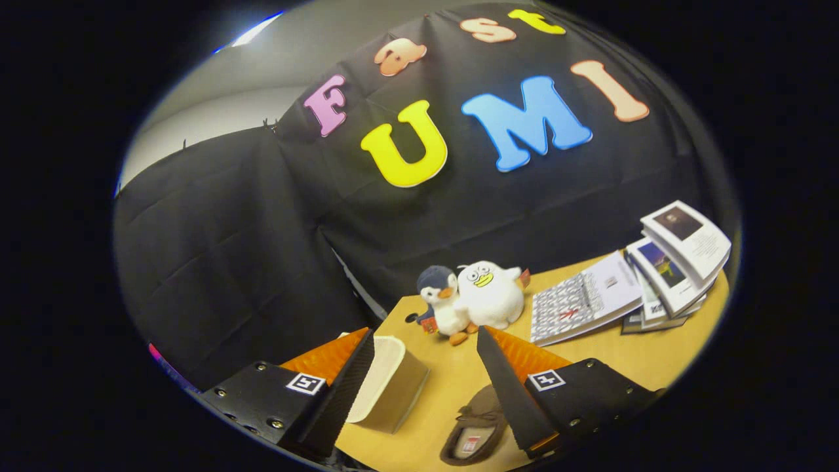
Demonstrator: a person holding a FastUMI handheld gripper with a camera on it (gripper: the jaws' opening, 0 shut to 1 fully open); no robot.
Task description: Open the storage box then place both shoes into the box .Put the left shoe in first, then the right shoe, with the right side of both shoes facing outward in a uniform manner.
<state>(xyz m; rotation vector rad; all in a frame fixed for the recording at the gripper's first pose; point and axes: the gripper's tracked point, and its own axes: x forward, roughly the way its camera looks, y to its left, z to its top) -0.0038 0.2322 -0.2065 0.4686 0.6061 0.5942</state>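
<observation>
gripper view first, what do you make of the fingers?
— the gripper [426,341] has its fingers spread wide apart, nothing pressed between them. they hang above the wooden table [629,357], tilted hard, so the whole scene leans.

— and the shoe?
— one brown shoe [475,426] lies on the table between the fingers, close in under the right one. its opening faces up with a pale insole showing. that finger covers part of its side and the near end is cut off, so i can't say whether it's the left or the right shoe.

— the storage box?
— a cream box [390,383] sits just to the left of the shoe, partly tucked behind the left finger. i see a pale rim and one tan wall; whether there's a lid on it or how it opens is hard to make out from here.

— anything beyond the shoe?
— two plush penguins [472,298] stand past the fingertips, touching each other, a grey-headed one and a rounder white one. farther right from the shoe there's a stack of books [662,275], fanned out, the lower ones mostly hidden under the top ones. their covers are too small to tell much. black cloth [249,262] hangs behind everything.
</observation>
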